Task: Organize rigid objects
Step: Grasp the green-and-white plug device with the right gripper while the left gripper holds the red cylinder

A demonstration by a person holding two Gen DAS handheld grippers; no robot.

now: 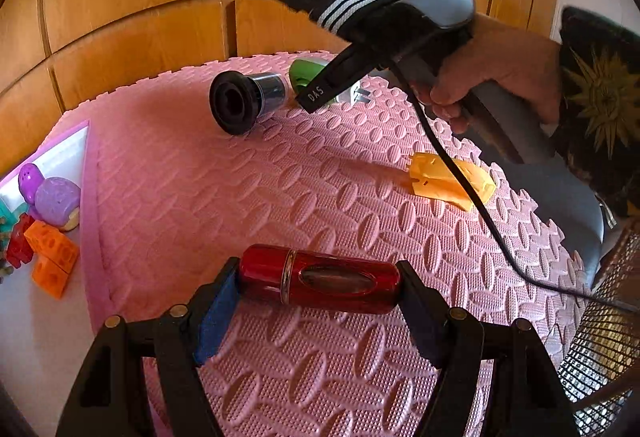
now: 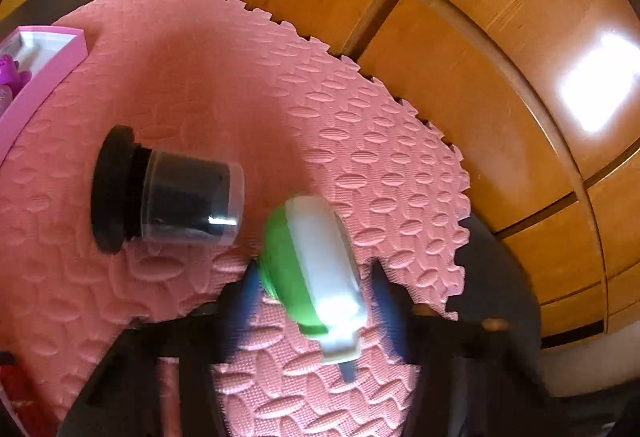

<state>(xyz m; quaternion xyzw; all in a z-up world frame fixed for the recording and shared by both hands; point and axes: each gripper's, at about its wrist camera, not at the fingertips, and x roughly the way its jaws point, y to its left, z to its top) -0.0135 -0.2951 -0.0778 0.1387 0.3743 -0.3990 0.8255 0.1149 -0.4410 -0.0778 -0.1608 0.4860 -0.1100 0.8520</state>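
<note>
My left gripper (image 1: 320, 289) is shut on a glossy red cylinder (image 1: 320, 279), gripped end to end just above the pink foam mat (image 1: 240, 189). My right gripper (image 2: 316, 289) straddles a green and white plug-like object (image 2: 316, 269) on the mat; the view is blurred and a gap shows on the right side, so the jaws look open around it. The right gripper also shows in the left wrist view (image 1: 332, 89), over the green object (image 1: 306, 75). A black-capped clear jar (image 2: 168, 193) lies on its side beside it, also in the left wrist view (image 1: 248, 101). A yellow plastic piece (image 1: 450, 183) lies at right.
A pink-rimmed white box (image 1: 86, 157) at the mat's left holds purple (image 1: 56, 199), orange (image 1: 52, 255) and red toys. The box also shows in the right wrist view (image 2: 52, 49). Wooden panels (image 1: 132, 9) stand behind. A black cable (image 1: 472, 197) crosses the mat. A mesh basket (image 1: 604, 341) stands at right.
</note>
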